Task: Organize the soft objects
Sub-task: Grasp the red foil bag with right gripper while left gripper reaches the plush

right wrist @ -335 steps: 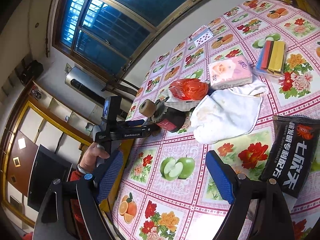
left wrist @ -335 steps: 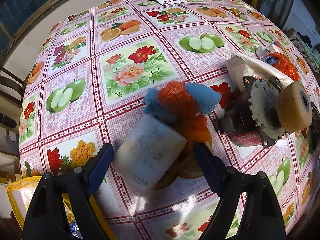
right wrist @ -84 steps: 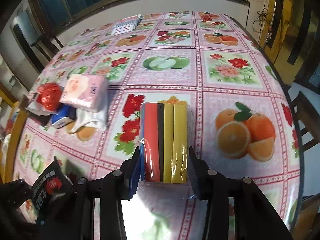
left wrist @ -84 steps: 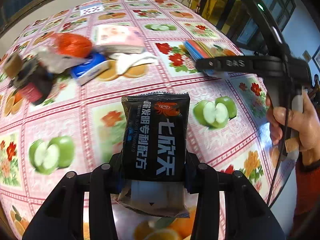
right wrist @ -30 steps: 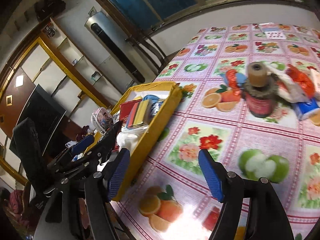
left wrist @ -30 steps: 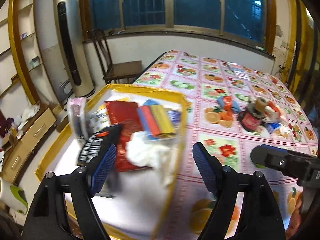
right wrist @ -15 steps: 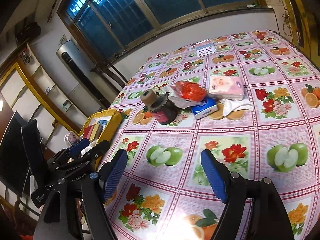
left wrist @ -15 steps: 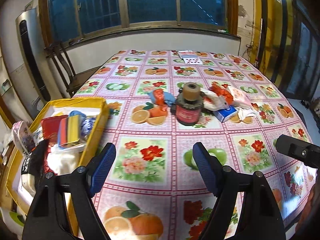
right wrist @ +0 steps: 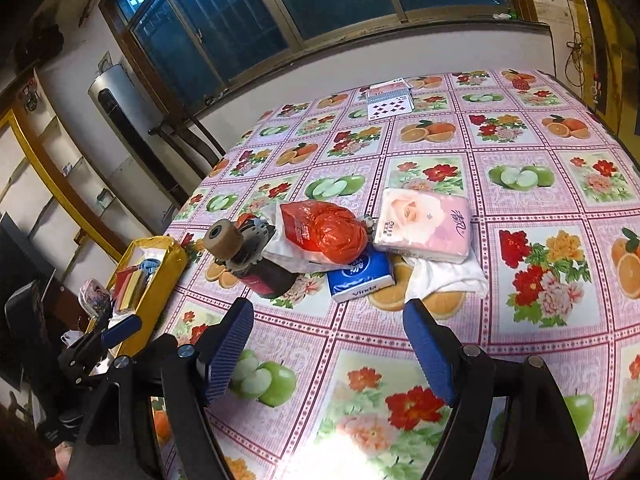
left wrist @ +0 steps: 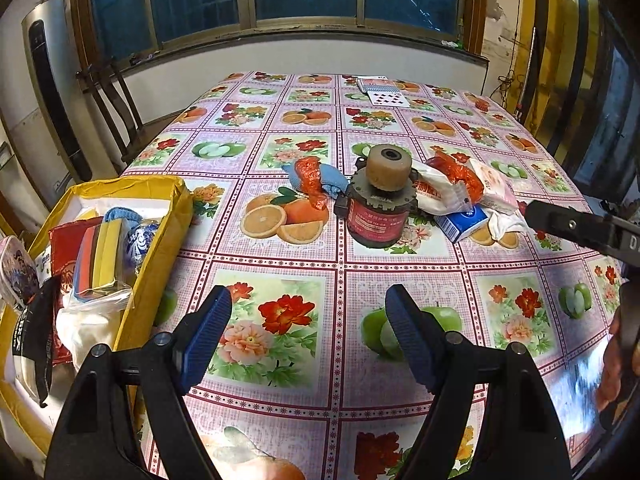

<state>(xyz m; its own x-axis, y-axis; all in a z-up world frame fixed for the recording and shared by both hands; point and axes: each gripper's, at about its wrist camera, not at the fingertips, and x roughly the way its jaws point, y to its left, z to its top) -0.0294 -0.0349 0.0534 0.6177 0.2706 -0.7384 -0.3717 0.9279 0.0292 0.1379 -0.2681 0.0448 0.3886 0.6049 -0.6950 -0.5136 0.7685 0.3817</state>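
both grippers lifted, jaws empty

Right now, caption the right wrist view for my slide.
Open right gripper above the table, facing pink tissues, blue tissue pack and red bag.
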